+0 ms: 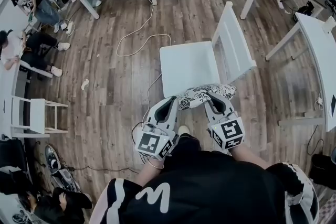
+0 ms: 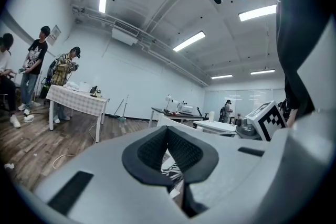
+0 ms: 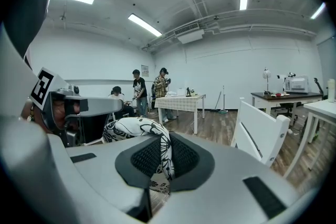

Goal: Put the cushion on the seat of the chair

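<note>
Slippage is the main risk: the black-and-white patterned fabric cushion [image 1: 205, 96] is pinched only by thin edge folds, with the left gripper [image 1: 172, 103] and right gripper [image 1: 214, 101] both clamped on it. It is held at 6 o'clock of the white chair's flat seat [image 1: 184, 63], so an early release could drop it onto the wooden floor [image 1: 105, 86]. No brand or legible writing is made out, apart from a white M-like mark [image 1: 152, 194] on the person's black top.

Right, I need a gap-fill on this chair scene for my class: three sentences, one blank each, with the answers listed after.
1. The left gripper and the right gripper are both shut on the patterned ___.
2. The chair in front of them is ___ in colour.
3. The floor under the chair is laid with ___ planks.
Missing words: cushion; white; wooden.
</note>
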The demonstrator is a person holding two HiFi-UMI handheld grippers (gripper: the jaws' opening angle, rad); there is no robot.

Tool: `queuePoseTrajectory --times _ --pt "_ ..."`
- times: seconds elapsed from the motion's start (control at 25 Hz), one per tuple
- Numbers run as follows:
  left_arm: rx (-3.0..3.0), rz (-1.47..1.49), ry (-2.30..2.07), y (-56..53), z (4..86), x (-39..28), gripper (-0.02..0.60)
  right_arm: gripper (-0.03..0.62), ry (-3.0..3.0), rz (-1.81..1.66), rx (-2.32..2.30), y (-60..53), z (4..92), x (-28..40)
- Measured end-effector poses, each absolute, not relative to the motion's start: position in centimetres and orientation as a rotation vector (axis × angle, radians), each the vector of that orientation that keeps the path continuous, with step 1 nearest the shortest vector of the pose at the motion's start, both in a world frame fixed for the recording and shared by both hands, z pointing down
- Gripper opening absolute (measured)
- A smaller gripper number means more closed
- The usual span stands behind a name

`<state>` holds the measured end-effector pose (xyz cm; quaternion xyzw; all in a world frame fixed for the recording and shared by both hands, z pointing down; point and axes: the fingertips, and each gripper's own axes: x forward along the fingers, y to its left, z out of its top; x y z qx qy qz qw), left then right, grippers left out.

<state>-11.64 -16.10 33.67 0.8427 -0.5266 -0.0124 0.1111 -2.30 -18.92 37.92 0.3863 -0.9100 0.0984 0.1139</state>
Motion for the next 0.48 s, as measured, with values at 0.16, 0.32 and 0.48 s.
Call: queuePoseTrajectory --times 0.16,0.32,0.48 --pt "2.49 -0.018 -1.513 -17.4 34.0 -12.8 0.003 0.032 -2.657 0.295 1.161 -20.2 38.0 -3.5" --pt "2.501 -0.017 -1.496 -18.3 34.4 -13.3 0.003 0.032 -2.646 0.298 1.171 -20.8 38.5 -4.0" --pt "2.477 -0.018 -1.496 -19.1 35.1 -13.4 0.003 0.032 -2.627 0.314 1.159 -21.5 39.1 -4.0"
